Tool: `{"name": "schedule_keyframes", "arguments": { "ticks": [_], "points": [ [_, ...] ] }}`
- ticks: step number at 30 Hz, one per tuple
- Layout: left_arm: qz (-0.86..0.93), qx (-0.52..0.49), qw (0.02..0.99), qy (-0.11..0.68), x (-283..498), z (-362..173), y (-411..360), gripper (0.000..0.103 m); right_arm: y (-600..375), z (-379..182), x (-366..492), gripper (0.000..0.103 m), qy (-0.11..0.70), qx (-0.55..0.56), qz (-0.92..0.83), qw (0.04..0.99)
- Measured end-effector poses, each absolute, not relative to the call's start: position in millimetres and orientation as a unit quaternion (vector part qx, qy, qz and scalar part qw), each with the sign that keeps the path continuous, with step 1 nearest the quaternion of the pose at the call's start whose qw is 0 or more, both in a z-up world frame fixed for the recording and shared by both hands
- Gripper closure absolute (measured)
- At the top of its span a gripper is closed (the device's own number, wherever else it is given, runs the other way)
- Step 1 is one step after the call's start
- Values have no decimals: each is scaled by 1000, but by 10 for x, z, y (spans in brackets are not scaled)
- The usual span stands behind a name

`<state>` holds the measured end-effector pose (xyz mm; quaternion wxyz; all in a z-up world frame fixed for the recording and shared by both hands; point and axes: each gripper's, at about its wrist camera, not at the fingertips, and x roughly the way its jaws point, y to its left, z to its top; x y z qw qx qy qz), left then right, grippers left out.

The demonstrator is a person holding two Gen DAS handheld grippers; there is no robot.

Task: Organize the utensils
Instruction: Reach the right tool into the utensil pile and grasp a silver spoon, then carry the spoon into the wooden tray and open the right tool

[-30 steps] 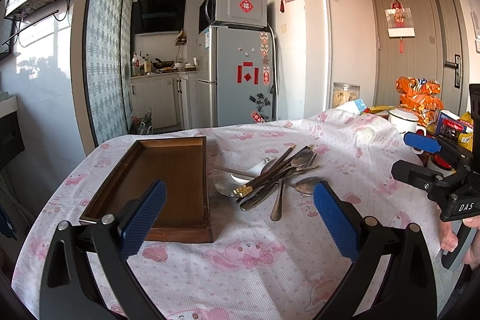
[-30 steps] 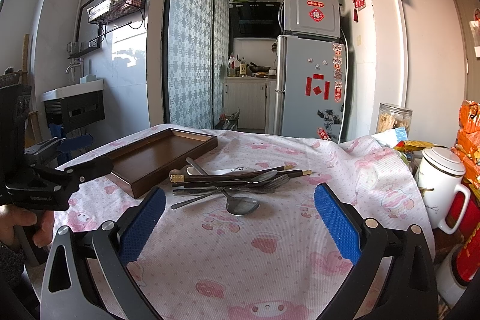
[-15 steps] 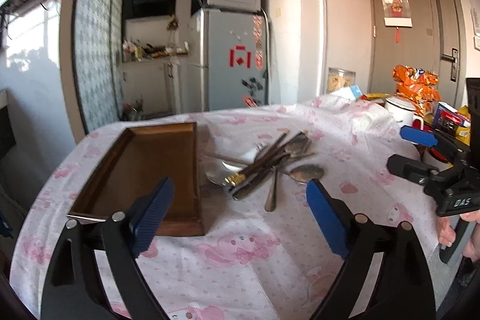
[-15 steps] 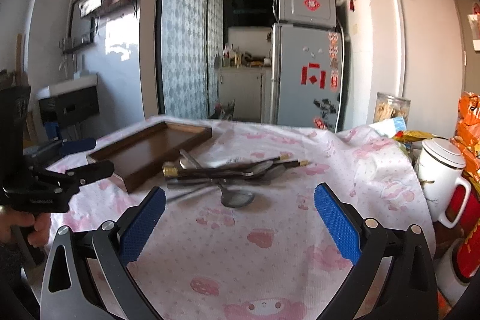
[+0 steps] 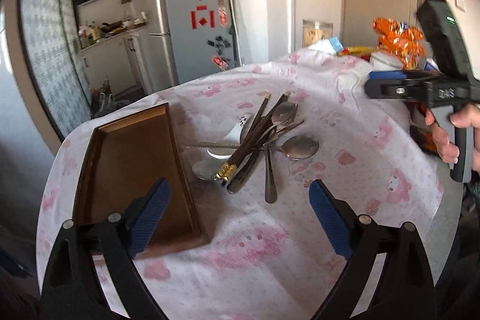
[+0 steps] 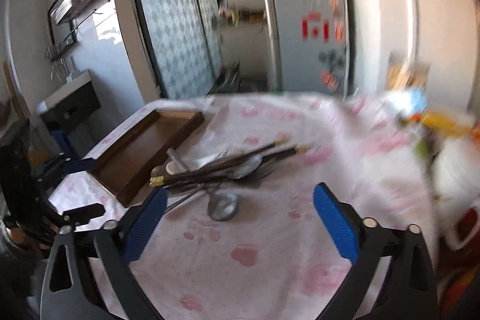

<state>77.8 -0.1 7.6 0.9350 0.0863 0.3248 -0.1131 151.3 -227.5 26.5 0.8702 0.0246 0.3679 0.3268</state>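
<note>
A heap of utensils (image 5: 258, 137) lies mid-table: dark chopsticks with gold ends, metal spoons, a fork and a white ceramic spoon. An empty brown wooden tray (image 5: 132, 173) sits left of it. My left gripper (image 5: 240, 206) hangs open over the cloth just short of the heap, its left pad above the tray's near corner. In the right wrist view the heap (image 6: 216, 170) and tray (image 6: 147, 149) appear blurred. My right gripper (image 6: 238, 218) has a metal spoon bowl (image 6: 223, 204) between its spread pads, untouched; its jaws are closing. A hand holds the right gripper (image 5: 420, 86) at the right.
A pink-patterned cloth (image 5: 270, 245) covers the round table. At its far right stand an orange snack bag (image 5: 399, 41), boxes and a white mug (image 6: 456, 170). A fridge (image 5: 195, 20) and kitchen lie beyond the table.
Both grippers have tipped downward, rolled and moved in over the table toward the utensil heap. The right view is now motion-blurred. Nothing has been picked up.
</note>
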Motion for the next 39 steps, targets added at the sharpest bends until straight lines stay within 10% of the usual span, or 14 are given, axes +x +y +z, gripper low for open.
{"name": "schedule_keyframes", "arguments": {
  "ticks": [2, 12, 23, 28, 39],
  "points": [
    [-127, 102, 928, 336, 891, 56, -54, 8, -2235, 122, 1680, 46, 412, 53, 333, 846],
    [-152, 137, 908, 367, 1335, -135, -159, 8, -2068, -19, 2167, 48, 459, 93, 325, 822],
    [-188, 124, 898, 377, 1465, -240, -167, 8, -1909, -300, 2559, 66, 497, 71, 321, 803],
    [-203, 132, 899, 365, 1464, -230, -250, 8, -1881, -334, 2581, 92, 487, 69, 320, 810],
    [-223, 165, 891, 360, 1718, -289, -531, 8, -2253, 284, 2219, 101, 412, 63, 359, 835]
  ]
}}
